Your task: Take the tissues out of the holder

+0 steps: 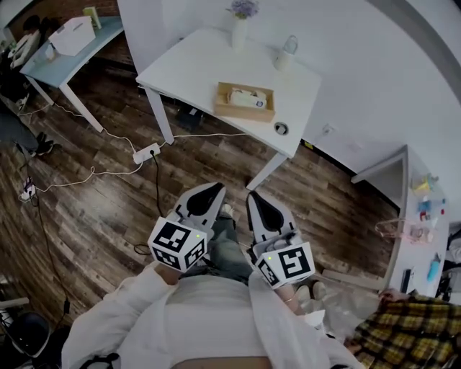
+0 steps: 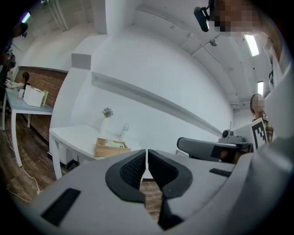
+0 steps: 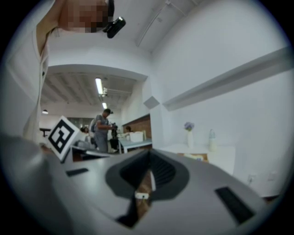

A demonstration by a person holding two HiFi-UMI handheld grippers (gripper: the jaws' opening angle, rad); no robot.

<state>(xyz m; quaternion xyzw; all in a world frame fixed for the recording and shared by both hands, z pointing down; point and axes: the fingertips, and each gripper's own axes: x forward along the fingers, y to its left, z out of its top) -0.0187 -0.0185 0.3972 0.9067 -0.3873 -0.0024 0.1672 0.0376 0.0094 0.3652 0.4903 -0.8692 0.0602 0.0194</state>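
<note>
holder (image 1: 245,102): light wood, matt | tissues (image 1: 243,96): soft white paper | table (image 1: 187,68): white, smooth, matt | floor (image 1: 94,209): dark wood planks, a bit shiny | left gripper (image 2: 146,153): grey plastic, smooth, matt | pads (image 2: 131,170): black, ribbed, rough

Bright, even light, apparently from ceiling strips (image 3: 98,86); fisheye edges curve and darken, close foreground blurred.

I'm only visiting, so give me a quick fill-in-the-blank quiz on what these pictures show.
The light wooden tissue holder sits on the ____ rectangular table.
The slim white vase on that table holds ____ flowers.
The left tongs and the right tongs both have their jaws ____.
Missing words: white; purple; shut.
</note>
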